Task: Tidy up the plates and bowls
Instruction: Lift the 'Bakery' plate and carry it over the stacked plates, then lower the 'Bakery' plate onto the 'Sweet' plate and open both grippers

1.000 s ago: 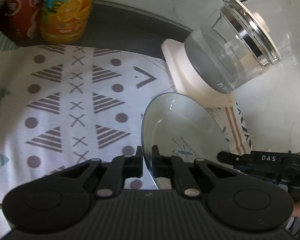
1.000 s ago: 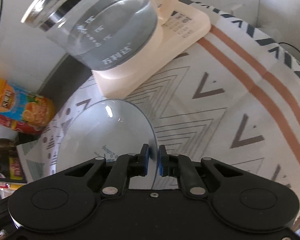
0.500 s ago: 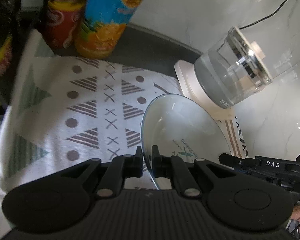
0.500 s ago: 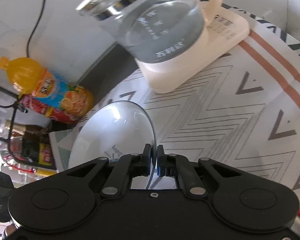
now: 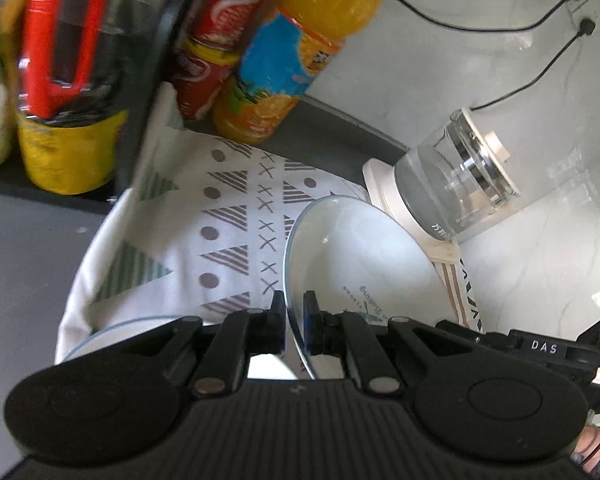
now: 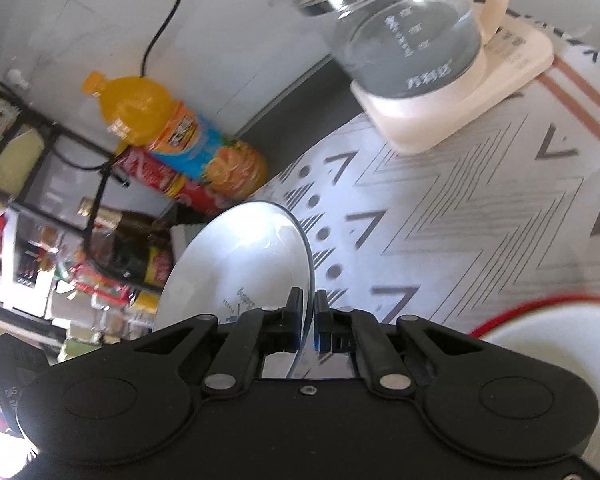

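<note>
A white bowl with a thin blue rim (image 5: 360,256) hangs tilted above the patterned cloth (image 5: 228,216), held from both sides. My left gripper (image 5: 294,312) is shut on its left rim. In the right wrist view the same bowl (image 6: 248,256) has my right gripper (image 6: 309,312) shut on its right rim. The right gripper's black body (image 5: 540,348) shows at the right edge of the left view. A second blue-rimmed dish (image 5: 112,332) lies below, partly hidden by my left gripper. A red-rimmed white dish (image 6: 560,332) sits at the lower right.
A glass kettle on a cream base (image 5: 452,188) stands at the back by the wall with cables. An orange drink bottle (image 5: 296,60) and a red bottle (image 5: 216,40) stand at the cloth's far edge. A black rack with bottles and jars (image 6: 40,200) is on the left.
Both grippers have risen and drawn back with the bowl, so the kettle and bottles look smaller. The blue-rimmed dish and the red-rimmed dish have come into view below.
</note>
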### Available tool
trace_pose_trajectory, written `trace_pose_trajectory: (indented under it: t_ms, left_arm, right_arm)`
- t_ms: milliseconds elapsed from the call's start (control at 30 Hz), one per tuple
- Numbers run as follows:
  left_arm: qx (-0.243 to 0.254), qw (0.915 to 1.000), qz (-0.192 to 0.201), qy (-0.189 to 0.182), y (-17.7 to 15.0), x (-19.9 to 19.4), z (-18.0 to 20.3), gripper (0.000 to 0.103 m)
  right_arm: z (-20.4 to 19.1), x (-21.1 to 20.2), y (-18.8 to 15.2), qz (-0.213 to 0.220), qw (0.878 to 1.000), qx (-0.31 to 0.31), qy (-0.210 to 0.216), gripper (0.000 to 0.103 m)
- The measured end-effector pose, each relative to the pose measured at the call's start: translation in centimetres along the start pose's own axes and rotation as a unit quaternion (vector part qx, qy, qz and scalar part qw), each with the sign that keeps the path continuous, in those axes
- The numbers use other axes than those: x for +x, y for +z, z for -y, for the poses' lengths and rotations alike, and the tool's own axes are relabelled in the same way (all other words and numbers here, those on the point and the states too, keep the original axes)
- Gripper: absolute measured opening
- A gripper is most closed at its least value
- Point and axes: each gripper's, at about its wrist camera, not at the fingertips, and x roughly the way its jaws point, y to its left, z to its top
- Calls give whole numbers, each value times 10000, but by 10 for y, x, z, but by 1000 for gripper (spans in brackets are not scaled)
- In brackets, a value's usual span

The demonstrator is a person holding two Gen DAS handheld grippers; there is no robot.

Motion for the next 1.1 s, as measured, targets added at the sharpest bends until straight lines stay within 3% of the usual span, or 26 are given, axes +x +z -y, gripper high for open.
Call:
trace_pose_trajectory:
  t_ms: [333,567,733,1100]
  left_arm:
    - [-363,9983,303,338,-28,-49,-27,5]
    - [-613,9957,361,602,-63,-71,-45,5]
    - [-805,9933,341,757,-86,-80,-57,6]
    - [-1126,9890,191,945,-114,-79,-76,6]
  right_arm:
    - [-31,-5,-38,-287,9982,-464,246,6]
    - [-50,-2,-67,-553,9925,-1088,58,6]
    - [-68,4,-85,-742,9814,-1755,-225,7]
    - [-82,16,-111,-943,9653,-2370,-552,8]
